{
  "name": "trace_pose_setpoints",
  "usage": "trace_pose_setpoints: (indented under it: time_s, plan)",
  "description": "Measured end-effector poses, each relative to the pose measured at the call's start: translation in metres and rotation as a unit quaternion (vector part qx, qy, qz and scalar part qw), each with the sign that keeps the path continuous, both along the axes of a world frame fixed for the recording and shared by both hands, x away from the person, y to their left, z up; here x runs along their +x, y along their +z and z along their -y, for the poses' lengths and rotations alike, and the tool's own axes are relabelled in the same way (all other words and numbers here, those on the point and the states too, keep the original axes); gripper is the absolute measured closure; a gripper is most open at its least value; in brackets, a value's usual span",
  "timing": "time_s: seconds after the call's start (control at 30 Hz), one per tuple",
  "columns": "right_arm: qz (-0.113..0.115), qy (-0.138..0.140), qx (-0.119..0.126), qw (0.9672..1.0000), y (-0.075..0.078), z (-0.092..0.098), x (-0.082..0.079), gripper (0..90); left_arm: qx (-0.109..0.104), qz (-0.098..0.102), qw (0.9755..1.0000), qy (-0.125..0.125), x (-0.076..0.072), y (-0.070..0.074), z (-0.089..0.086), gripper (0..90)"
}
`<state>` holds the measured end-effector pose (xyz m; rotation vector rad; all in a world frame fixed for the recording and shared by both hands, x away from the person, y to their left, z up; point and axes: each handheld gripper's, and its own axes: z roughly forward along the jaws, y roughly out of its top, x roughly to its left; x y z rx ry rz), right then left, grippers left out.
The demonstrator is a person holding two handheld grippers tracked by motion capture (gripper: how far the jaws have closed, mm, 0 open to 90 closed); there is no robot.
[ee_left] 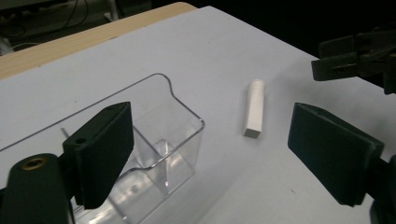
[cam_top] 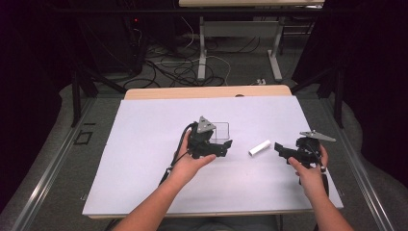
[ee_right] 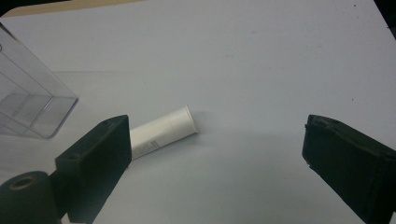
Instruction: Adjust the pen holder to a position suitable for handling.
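A white tube (cam_top: 260, 147) lies on its side on the white sheet (cam_top: 144, 159) between my two grippers. A clear plastic box (cam_top: 220, 130) stands just behind my left gripper (cam_top: 226, 144). In the left gripper view the box (ee_left: 154, 154) sits by the left jaw, the tube (ee_left: 256, 108) lies ahead between the wide-apart jaws, and neither jaw touches either one. My right gripper (cam_top: 280, 148) is open a little right of the tube and points toward it. In the right gripper view the tube (ee_right: 161, 132) lies ahead by the left jaw, untouched, with the box (ee_right: 28, 100) at far left.
The sheet covers a wooden table whose far edge (cam_top: 192, 92) shows beyond it. Behind the table are floor cables (cam_top: 178, 72) and another table's legs (cam_top: 202, 48). Metal rails (cam_top: 53, 163) run along both sides. Bare sheet lies to the left and in front.
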<state>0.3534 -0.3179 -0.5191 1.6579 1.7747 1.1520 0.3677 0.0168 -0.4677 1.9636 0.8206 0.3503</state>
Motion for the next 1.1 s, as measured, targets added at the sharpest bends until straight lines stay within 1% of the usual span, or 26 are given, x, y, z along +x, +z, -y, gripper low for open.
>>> trace_pose_setpoints:
  time_s: [0.03, 0.1, 0.23, 0.27, 0.3, 0.37, 0.4, 0.47, 0.53, 0.57, 0.67, 0.7, 0.73, 0.77, 0.8, 0.83, 0.87, 0.97, 1.1]
  plan:
    - [-0.001, -0.002, 0.001, 1.0000, 0.000, 0.000, 0.000, 8.0, -0.003, 0.001, 1.0000, -0.005, -0.001, -0.002, 0.004, 10.7]
    - [0.002, -0.002, -0.002, 1.0000, 0.000, 0.002, 0.000, 8.0, -0.001, 0.000, 0.9999, -0.014, -0.003, -0.007, 0.011, 10.5]
    - [0.001, -0.007, 0.004, 1.0000, 0.001, 0.003, -0.001, 8.0, 0.009, 0.003, 0.9996, -0.028, -0.008, -0.017, 0.028, 11.0]
    - [0.002, -0.008, 0.005, 1.0000, 0.001, 0.003, -0.001, 8.0, 0.009, 0.003, 0.9995, -0.029, -0.008, -0.020, 0.032, 11.4]
    - [0.003, -0.008, 0.006, 1.0000, 0.001, 0.003, -0.001, 8.0, 0.014, -0.003, 0.9993, -0.034, -0.008, -0.023, 0.035, 12.1]
    - [0.006, -0.007, 0.003, 0.9999, 0.002, 0.004, -0.001, 8.0, 0.011, -0.005, 0.9994, -0.033, -0.006, -0.029, 0.043, 13.5]
    - [0.006, -0.007, 0.004, 0.9999, 0.002, 0.005, -0.001, 8.0, 0.015, -0.011, 0.9991, -0.038, -0.006, -0.031, 0.046, 14.0]
    - [0.006, -0.009, 0.004, 0.9999, 0.002, 0.005, -0.001, 8.0, 0.020, -0.013, 0.9989, -0.041, -0.005, -0.035, 0.053, 15.4]
    - [0.004, -0.010, 0.007, 0.9999, 0.002, 0.005, -0.002, 8.0, 0.022, -0.011, 0.9988, -0.041, -0.004, -0.039, 0.060, 15.5]
    - [0.004, -0.011, 0.007, 0.9999, 0.002, 0.006, -0.002, 8.0, 0.027, -0.010, 0.9987, -0.041, -0.003, -0.041, 0.062, 15.5]
    - [0.006, -0.011, 0.006, 0.9999, 0.002, 0.007, -0.001, 8.0, 0.043, -0.005, 0.9982, -0.042, 0.000, -0.048, 0.068, 15.9]
    - [0.006, -0.010, 0.007, 0.9999, 0.002, 0.008, -0.001, 8.0, 0.042, -0.007, 0.9983, -0.040, 0.001, -0.050, 0.070, 16.1]
    - [0.002, -0.011, 0.006, 0.9999, 0.002, 0.008, -0.002, 8.0, 0.046, -0.011, 0.9980, -0.041, 0.002, -0.052, 0.071, 16.3]
    - [0.005, -0.013, 0.010, 0.9999, 0.002, 0.007, -0.001, 8.0, 0.045, -0.012, 0.9981, -0.041, 0.003, -0.054, 0.072, 16.6]
    - [0.005, -0.015, 0.010, 0.9998, 0.002, 0.007, -0.002, 8.0, 0.054, -0.013, 0.9976, -0.041, 0.003, -0.056, 0.073, 16.7]
    - [0.006, -0.011, 0.008, 0.9999, 0.002, 0.008, -0.001, 8.0, 0.051, -0.013, 0.9978, -0.040, 0.004, -0.058, 0.074, 17.2]
    - [0.007, -0.014, 0.007, 0.9999, 0.002, 0.007, -0.001, 8.0, 0.053, -0.013, 0.9977, -0.040, 0.005, -0.060, 0.075, 18.0]
    - [0.005, -0.011, 0.008, 0.9999, 0.001, 0.008, -0.001, 8.0, 0.054, -0.023, 0.9976, -0.037, 0.006, -0.064, 0.076, 20.0]
    - [0.004, -0.013, 0.011, 0.9998, 0.001, 0.007, -0.001, 8.0, 0.052, -0.023, 0.9977, -0.038, 0.008, -0.069, 0.080, 25.7]
